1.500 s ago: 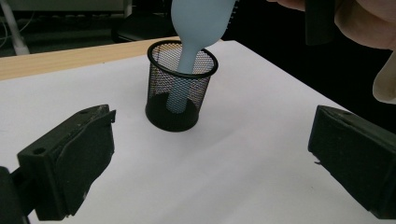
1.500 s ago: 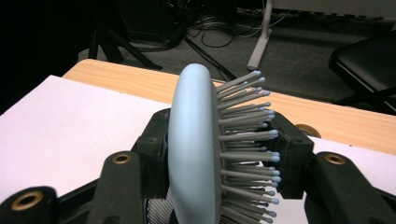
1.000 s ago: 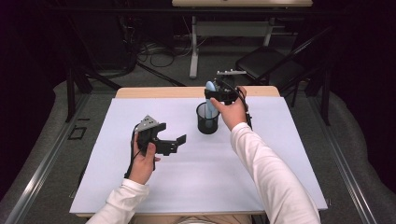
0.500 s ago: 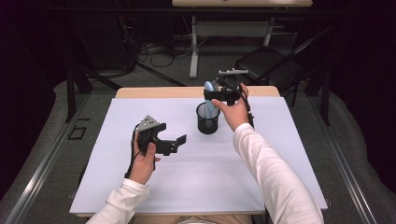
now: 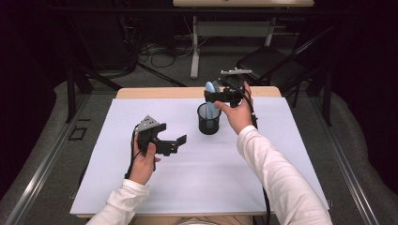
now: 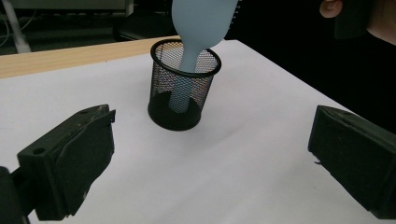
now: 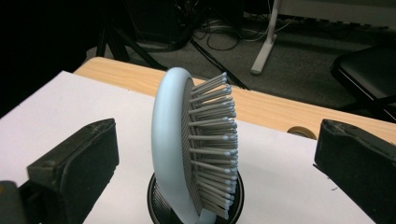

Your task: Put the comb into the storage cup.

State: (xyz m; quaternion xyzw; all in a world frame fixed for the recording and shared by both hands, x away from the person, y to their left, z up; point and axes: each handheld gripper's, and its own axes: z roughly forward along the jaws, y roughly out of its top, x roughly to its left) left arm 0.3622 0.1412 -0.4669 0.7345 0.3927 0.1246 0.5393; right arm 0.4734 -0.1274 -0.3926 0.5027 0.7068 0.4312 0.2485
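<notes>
Your right claw (image 5: 217,96) stands wide open: its jaws have just been opening, and the pale blue hairbrush (image 7: 196,149) sits between them, touching neither pad. From that claw's own camera, the brush head rises straight ahead in the gap, bristles facing the jaw on the right of that view, with clear space on both sides. Its handle runs down below the claw into the black mesh cup (image 5: 209,119), and the brush stands nearly upright there, leaning a little against the rim. The cup rests on the white bench (image 5: 141,187), directly under your right claw.

Your left claw (image 5: 169,143) is also spread wide and holds nothing. It hovers low over the bench, and the cup (image 6: 183,84) with the brush (image 6: 196,28) stands ahead of it, well beyond its jaw tips.
</notes>
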